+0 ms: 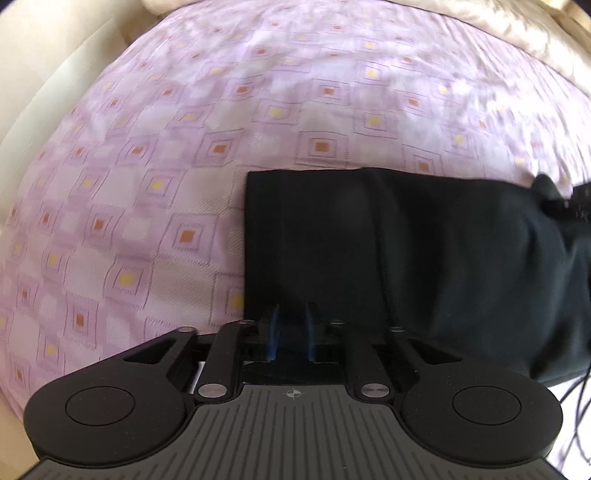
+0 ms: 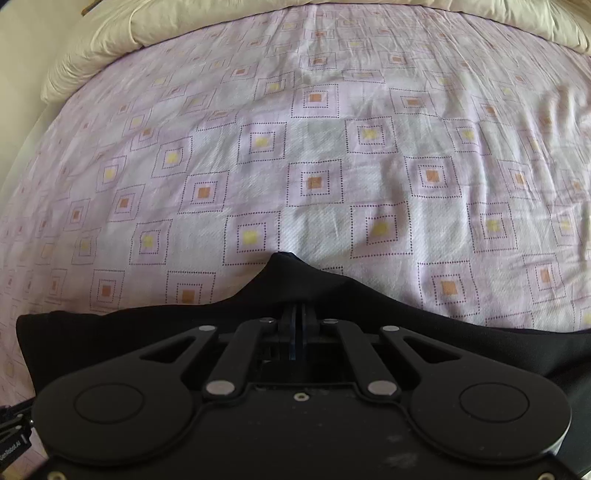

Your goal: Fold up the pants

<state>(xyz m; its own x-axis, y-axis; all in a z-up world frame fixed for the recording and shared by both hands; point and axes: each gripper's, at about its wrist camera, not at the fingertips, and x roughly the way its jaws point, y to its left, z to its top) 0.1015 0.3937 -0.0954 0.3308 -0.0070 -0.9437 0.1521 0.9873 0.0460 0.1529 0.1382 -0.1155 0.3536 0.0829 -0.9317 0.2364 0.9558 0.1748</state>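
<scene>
One pair of black fabric pants (image 1: 424,266) lies on the bed, and two black two-finger grippers work over it, one in each wrist view. No second garment shows in either view.

Under the pants spreads a pale lilac bedsheet (image 2: 314,140) printed with dotted squares that have yellow or orange centres. Along the far edge of the bed a cream quilted blanket (image 2: 155,26) is bunched up, well apart from the pants. Thin dark cords (image 1: 580,402) trail at the right edge of the left wrist view, just beside the cloth. Nothing lies on top of the pants or between them and the grippers.

In the left wrist view, the left gripper (image 1: 291,332) points down over the near edge of the pants; its blue-edged fingers (image 1: 272,332) stand a narrow gap apart, with dark cloth seen between them, and they do not visibly press on it. In the right wrist view, the right gripper (image 2: 297,325) has its fingers drawn together on the fabric, pinching a fold that rises into a small peak just beyond the tips.

Seen from the left, the pants form a flat, dark rectangle with a straight left edge and a square far corner; a seam or fold line runs down the middle. Toward the right the cloth gets bulkier and rumpled.
</scene>
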